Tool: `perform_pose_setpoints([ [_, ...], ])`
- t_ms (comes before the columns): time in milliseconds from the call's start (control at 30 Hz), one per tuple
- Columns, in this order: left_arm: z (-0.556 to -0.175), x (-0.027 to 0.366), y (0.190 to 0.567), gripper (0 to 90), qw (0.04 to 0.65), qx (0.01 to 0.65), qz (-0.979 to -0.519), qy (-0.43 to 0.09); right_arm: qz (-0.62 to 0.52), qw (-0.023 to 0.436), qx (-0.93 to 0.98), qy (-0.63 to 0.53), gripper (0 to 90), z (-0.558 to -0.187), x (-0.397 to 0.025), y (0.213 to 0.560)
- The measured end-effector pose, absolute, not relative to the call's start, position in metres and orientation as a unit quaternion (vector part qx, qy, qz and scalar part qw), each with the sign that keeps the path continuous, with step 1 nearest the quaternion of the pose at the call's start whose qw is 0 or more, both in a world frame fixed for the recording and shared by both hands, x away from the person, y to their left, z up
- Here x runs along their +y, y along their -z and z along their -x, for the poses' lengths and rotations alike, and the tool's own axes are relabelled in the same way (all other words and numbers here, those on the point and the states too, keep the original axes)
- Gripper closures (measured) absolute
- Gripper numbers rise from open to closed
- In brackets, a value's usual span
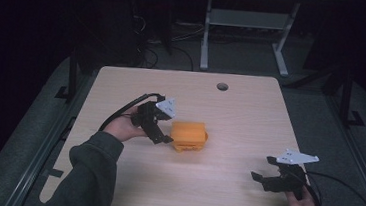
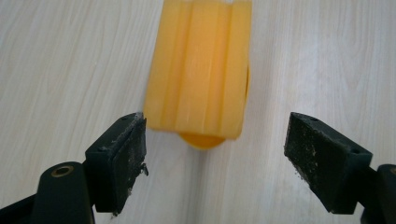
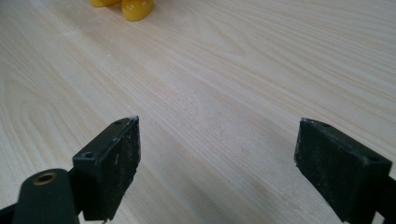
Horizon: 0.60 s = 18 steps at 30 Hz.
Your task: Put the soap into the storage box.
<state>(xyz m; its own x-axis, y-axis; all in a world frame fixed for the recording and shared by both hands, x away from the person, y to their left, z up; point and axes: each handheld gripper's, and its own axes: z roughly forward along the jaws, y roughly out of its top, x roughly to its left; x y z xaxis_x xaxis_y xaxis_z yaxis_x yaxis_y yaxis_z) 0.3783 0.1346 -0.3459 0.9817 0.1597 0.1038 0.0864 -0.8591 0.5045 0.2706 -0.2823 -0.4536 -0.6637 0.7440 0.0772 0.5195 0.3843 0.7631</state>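
— Since you asked for the biggest thing first, what carries it all?

— One pale wood table (image 1: 240,118), with a single round dark hole (image 1: 222,86) near its far edge. Behind it, on the floor, stands the grey frame of a second table (image 1: 248,23).

— And any containers?

— One orange plastic object (image 1: 189,136) sits near the middle of the table. Its upper face is ridged lengthwise in the left gripper view (image 2: 198,70), and a rounded orange lip pokes out beneath its near end. Whether it is a container, and whether anything is inside, I cannot tell; no opening is visible.

— How many grippers?

— Two. The left gripper (image 1: 161,131) lies just beside the orange object on its left side, held by the person's left hand (image 1: 123,128). Its fingers (image 2: 119,161) are spread wide and grasp nothing; one finger tip is right at the object's near corner, though I cannot tell if it touches, while the other stands well clear.

— The right one?

— The right gripper (image 1: 267,180) is near the table's front right corner, well apart from the orange object, in the right hand (image 1: 302,204). Its fingers (image 3: 112,163) are likewise released, with bare table between them, and a bit of the orange object shows at the top of the right gripper view (image 3: 135,8).
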Motion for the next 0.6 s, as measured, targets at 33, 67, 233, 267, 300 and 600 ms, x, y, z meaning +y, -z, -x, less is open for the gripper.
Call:
perform_pose_setpoints([
  [33,-0.378,0.137,0.346,20.1,0.259,0.067,-0.961,-0.071,-0.386,0.14,0.82,-0.399,13.9,-0.271,-0.282,0.454],
  [67,-0.377,0.139,0.347,20.1,0.259,0.069,-0.961,-0.072,-0.386,0.14,0.82,-0.399,14.0,-0.271,-0.282,0.454],
  [233,-0.372,0.146,0.347,20.0,0.264,0.074,-0.959,-0.073,-0.386,0.141,0.82,-0.399,13.9,-0.271,-0.282,0.453],
  [267,-0.371,0.147,0.347,20.0,0.26,0.074,-0.96,-0.071,-0.387,0.14,0.819,-0.4,13.9,-0.271,-0.282,0.453],
  [300,-0.37,0.148,0.347,20.0,0.26,0.072,-0.96,-0.075,-0.387,0.141,0.819,-0.399,13.9,-0.271,-0.282,0.453],
  [600,-0.36,0.16,0.36,20.0,0.262,0.081,-0.959,-0.068,-0.388,0.142,0.82,-0.397,13.9,-0.271,-0.283,0.453],
])
